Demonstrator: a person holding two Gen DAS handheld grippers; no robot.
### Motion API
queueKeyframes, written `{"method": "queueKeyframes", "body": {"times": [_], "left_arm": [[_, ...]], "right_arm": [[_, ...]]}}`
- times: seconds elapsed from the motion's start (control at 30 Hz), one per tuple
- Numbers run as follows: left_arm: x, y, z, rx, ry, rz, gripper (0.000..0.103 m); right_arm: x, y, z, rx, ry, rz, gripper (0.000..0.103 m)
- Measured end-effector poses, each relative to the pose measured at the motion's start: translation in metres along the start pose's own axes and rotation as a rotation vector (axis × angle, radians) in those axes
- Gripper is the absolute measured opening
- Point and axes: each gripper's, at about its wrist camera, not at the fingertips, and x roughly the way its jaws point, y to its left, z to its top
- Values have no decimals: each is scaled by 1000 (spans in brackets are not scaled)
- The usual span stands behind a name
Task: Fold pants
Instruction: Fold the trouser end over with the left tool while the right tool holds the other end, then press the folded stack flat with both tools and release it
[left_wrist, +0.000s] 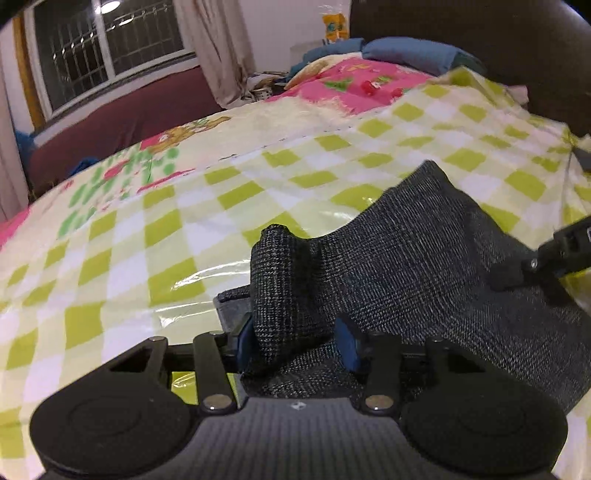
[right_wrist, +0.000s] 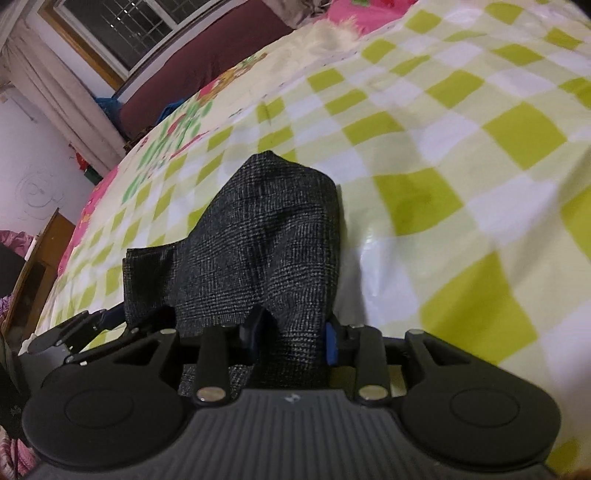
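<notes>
Pants (left_wrist: 424, 266) rise off the checked bed cover (left_wrist: 147, 240), left claw (left_wrist: 295, 339) and right claw (right_wrist: 291, 332) each clamped on a bunched edge, mid-fold it seems, next carrying both corners toward twelve o'clock together.

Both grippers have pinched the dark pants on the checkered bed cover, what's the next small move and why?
Probably carry both pinched edges forward together and lay them down. The left gripper and right gripper each clamp a bunched fold of the dark grey pants, raised off the green checkered cover. The cloth ahead still slopes down to the cover, so the fold is not yet laid flat.
</notes>
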Motion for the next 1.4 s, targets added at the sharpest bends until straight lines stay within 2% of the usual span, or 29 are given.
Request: {"method": "queueKeyframes", "body": {"times": [0.3,0.4,0.53,0.57,0.63,0.7,0.83,0.9,0.93,0.97,1.03,1.07,1.17,1.23,1.3,1.33,1.4], "left_arm": [[-12,-2,5,18,58,54,61],[-20,-7,6,30,75,74,62],[-25,-9,2,44,86,81,63],[-25,-5,3,34,90,69,64],[-22,5,3,-11,103,40,70],[-19,16,-1,-56,99,3,73],[-27,29,-14,-87,63,-92,73],[-24,35,-19,-118,69,-159,74],[-19,36,-19,-134,78,-173,79],[-13,37,-20,-150,87,-183,89],[1,41,-20,-188,109,-182,103],[5,44,-22,-216,114,-187,103],[3,38,-24,-228,101,-198,100],[-1,22,-19,-164,81,-149,98],[1,9,-9,-136,80,-143,98],[4,3,-3,-130,83,-162,97],[12,-17,13,-99,79,-196,97]], "right_arm": [[-21,-7,2,24,-19,-54,33],[-34,7,-4,-32,-53,-67,33],[-30,19,-13,-59,-29,-95,36],[-30,18,-13,-41,-37,-81,37],[-28,12,-13,6,-52,-31,50],[-24,4,-11,37,-63,26,57],[-26,-18,-12,126,-98,149,59],[-33,-28,-13,142,-133,200,59],[-32,-30,-12,137,-134,206,59],[-28,-30,-10,133,-120,204,59],[-13,-25,-8,113,-77,189,65],[-5,-20,-8,87,-57,173,65],[8,-7,-17,48,-33,140,59],[5,-2,-19,-3,-35,122,43],[-2,-15,-16,63,-33,169,33],[-7,-24,-14,92,-32,190,33],[-20,-37,-12,86,-51,168,33]]}}
